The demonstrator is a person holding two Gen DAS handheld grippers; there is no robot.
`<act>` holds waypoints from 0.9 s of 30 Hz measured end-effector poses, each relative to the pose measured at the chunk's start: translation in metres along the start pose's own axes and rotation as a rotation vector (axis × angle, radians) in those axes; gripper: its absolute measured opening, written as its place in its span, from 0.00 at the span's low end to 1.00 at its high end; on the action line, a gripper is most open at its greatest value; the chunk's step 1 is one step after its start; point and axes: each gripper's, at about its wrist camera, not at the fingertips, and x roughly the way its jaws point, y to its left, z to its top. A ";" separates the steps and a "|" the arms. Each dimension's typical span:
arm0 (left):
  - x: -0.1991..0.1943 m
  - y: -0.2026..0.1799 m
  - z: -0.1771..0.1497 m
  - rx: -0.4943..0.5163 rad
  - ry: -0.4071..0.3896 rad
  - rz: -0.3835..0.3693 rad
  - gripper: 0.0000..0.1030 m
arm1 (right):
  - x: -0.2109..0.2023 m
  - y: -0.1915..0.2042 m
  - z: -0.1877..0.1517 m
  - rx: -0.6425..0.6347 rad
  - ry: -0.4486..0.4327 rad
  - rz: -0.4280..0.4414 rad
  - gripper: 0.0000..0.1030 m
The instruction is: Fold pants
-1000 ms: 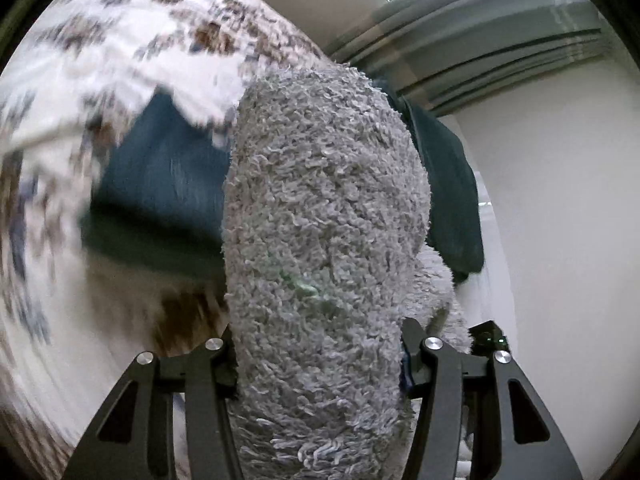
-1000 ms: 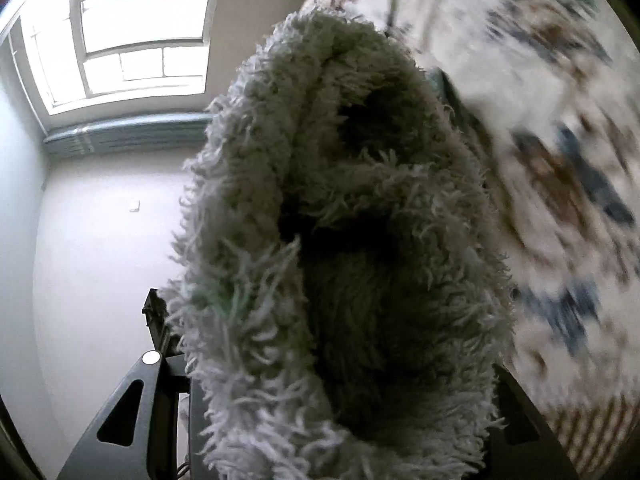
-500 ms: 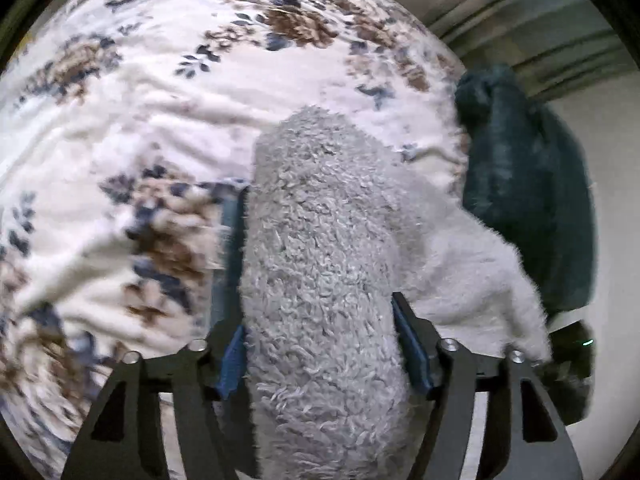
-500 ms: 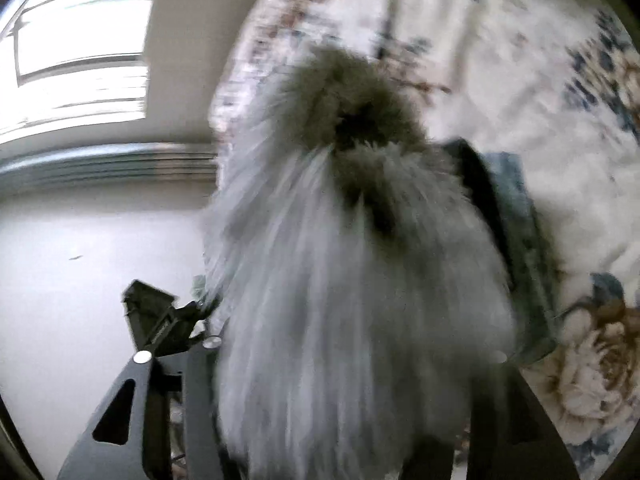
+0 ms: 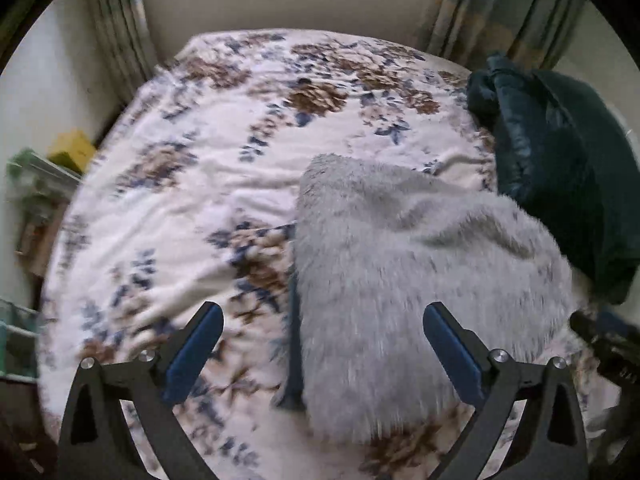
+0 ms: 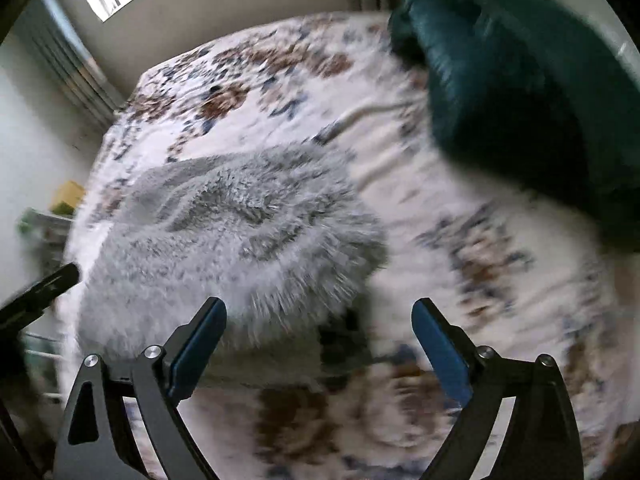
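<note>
The grey fluffy pants (image 5: 408, 272) lie folded in a thick bundle on the flowered bed cover (image 5: 192, 184). A dark blue edge shows under their left side. My left gripper (image 5: 322, 320) is open and empty, just above the near left part of the bundle. In the right wrist view the pants (image 6: 240, 232) lie ahead to the left. My right gripper (image 6: 318, 318) is open and empty, above the bundle's near right edge. Both views are motion-blurred.
A dark teal cushion or blanket (image 5: 560, 176) lies at the bed's right side; it also shows in the right wrist view (image 6: 520, 92). Curtains (image 5: 492, 4) and a wall stand behind the bed. A shelf with a yellow box (image 5: 72, 148) stands on the left.
Both grippers were shut on the pants and held them up. They have lowered the pants onto the bed, opened and drawn back.
</note>
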 end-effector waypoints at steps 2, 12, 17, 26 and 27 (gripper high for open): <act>-0.017 -0.004 -0.013 -0.005 -0.002 0.009 0.99 | -0.028 -0.001 -0.010 -0.021 -0.021 -0.048 0.93; -0.125 -0.032 -0.060 -0.034 -0.065 0.013 0.99 | -0.192 -0.008 -0.056 -0.078 -0.089 -0.052 0.93; -0.194 -0.051 -0.086 -0.025 -0.133 0.022 0.99 | -0.273 -0.018 -0.089 -0.099 -0.134 -0.012 0.93; -0.307 -0.073 -0.154 -0.034 -0.225 0.046 0.99 | -0.409 -0.045 -0.161 -0.113 -0.267 0.040 0.93; -0.318 -0.075 -0.162 -0.035 -0.231 0.047 0.99 | -0.419 -0.048 -0.169 -0.116 -0.276 0.042 0.93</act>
